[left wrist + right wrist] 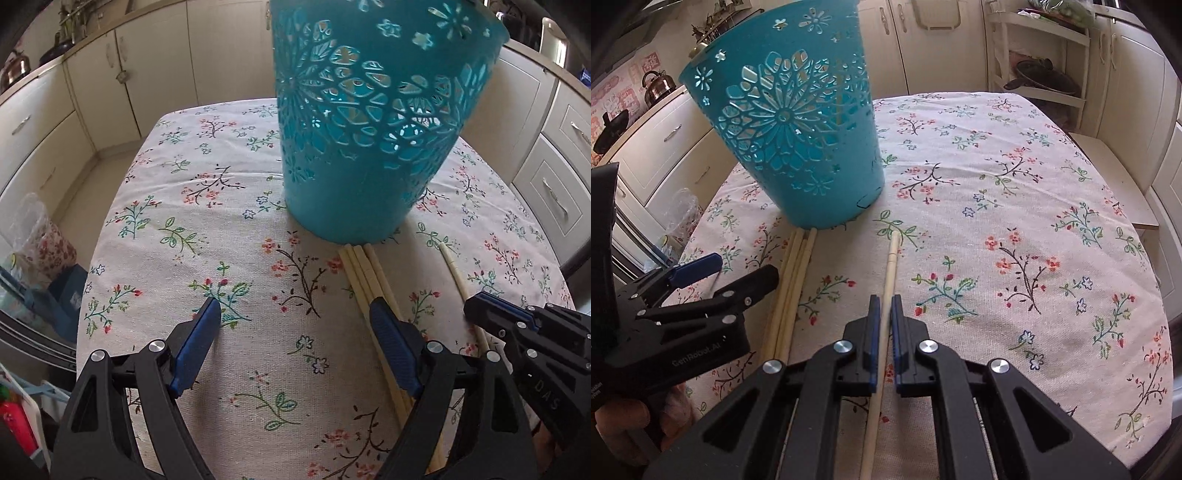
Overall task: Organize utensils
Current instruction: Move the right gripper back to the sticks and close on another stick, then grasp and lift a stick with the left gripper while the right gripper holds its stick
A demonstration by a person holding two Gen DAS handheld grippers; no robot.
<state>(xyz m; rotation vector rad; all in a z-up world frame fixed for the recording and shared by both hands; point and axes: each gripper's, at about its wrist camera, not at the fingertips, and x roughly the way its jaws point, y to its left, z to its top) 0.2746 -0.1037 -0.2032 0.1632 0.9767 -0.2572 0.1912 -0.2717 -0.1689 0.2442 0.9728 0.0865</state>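
Observation:
A teal cut-out plastic basket stands upright on the flowered tablecloth. Just in front of its base lies a bundle of pale chopsticks. A single chopstick lies to their right. My right gripper is shut on that single chopstick, which runs out past the tips toward the basket. My left gripper stands open with only cloth between its pads. Its right finger hangs over the bundle.
Cream kitchen cabinets surround the table on all sides. A clear plastic bag sits off the table's left edge. A white corner shelf with pans stands beyond the far right corner. A kettle rests on the left counter.

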